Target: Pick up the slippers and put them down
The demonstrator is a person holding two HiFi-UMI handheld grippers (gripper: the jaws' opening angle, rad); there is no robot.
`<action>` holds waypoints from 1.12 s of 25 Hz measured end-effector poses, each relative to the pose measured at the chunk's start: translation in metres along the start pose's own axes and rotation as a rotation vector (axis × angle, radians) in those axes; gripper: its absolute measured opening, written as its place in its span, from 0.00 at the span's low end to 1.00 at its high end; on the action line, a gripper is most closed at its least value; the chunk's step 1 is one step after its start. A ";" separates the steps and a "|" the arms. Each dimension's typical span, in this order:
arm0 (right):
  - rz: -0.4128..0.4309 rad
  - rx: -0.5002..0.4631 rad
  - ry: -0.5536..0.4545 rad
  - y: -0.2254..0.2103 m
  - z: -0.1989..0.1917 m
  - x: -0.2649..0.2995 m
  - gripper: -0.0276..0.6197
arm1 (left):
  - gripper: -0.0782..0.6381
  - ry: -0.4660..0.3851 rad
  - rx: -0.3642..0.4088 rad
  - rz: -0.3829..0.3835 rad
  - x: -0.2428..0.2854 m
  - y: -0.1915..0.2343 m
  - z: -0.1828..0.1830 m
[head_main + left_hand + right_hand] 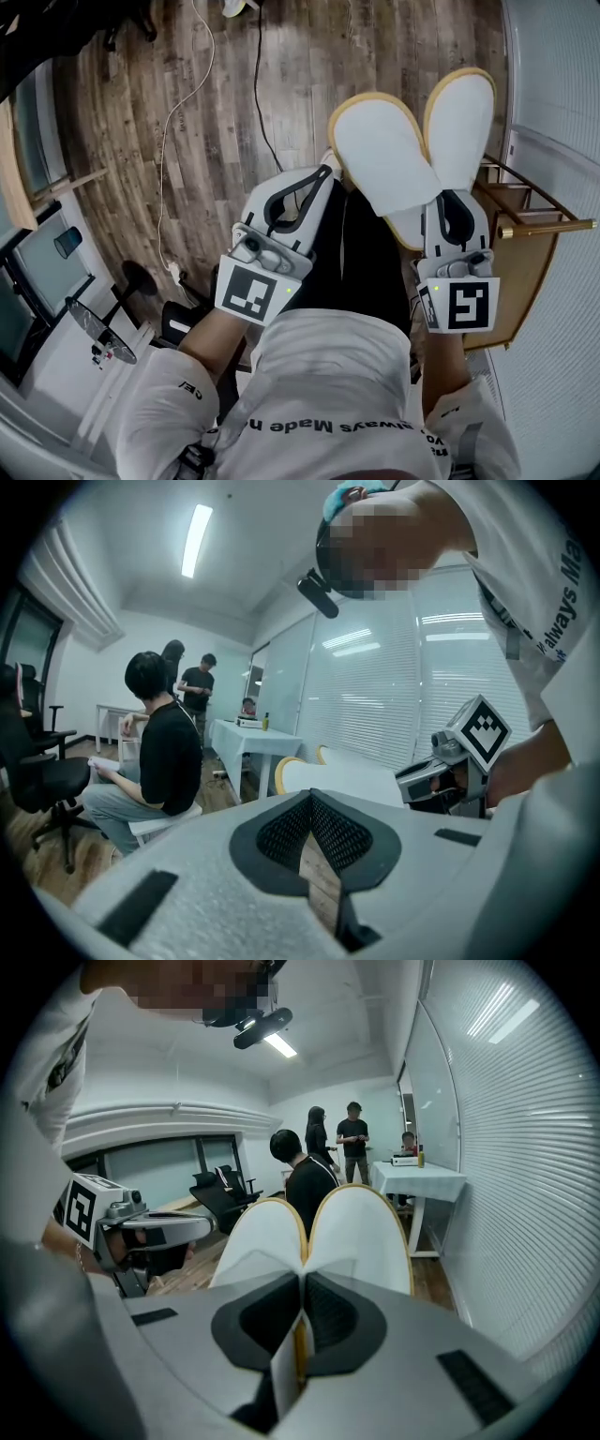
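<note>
Now we grip the 2 slippers [412, 150] by their heels in the clenched jaws of our right gripper [300, 1283], toes fanning forward above the floor [216, 112], our left gripper [309, 797] just beside, jaws together, empty.

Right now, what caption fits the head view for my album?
Right gripper holds two white slippers together above the wooden floor; left gripper shut, empty.

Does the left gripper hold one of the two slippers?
No, both slippers are clamped together in the right gripper, while the left gripper has nothing between its jaws.
</note>
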State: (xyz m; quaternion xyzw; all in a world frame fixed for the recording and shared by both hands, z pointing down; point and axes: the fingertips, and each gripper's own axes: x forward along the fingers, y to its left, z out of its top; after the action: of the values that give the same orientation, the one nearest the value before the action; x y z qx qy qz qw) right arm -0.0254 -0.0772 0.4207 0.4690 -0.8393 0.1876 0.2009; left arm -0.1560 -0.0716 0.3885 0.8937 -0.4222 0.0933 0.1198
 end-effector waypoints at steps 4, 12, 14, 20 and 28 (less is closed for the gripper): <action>-0.003 0.002 0.019 -0.008 -0.030 0.017 0.08 | 0.12 0.024 0.004 -0.010 0.011 0.003 -0.033; 0.000 0.014 0.045 -0.027 -0.092 0.064 0.08 | 0.12 0.057 0.022 -0.018 0.040 0.013 -0.115; 0.002 0.024 0.049 -0.033 -0.112 0.078 0.08 | 0.12 0.061 0.020 -0.010 0.047 0.016 -0.136; -0.007 0.025 0.073 -0.044 -0.159 0.109 0.08 | 0.12 0.063 0.006 -0.009 0.065 0.025 -0.181; -0.011 0.019 0.095 -0.055 -0.224 0.166 0.08 | 0.12 0.052 0.004 -0.036 0.101 0.046 -0.254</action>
State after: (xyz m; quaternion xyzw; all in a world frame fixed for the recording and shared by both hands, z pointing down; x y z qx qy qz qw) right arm -0.0212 -0.1101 0.7030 0.4660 -0.8246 0.2163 0.2369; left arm -0.1449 -0.0996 0.6639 0.8986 -0.4028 0.1153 0.1305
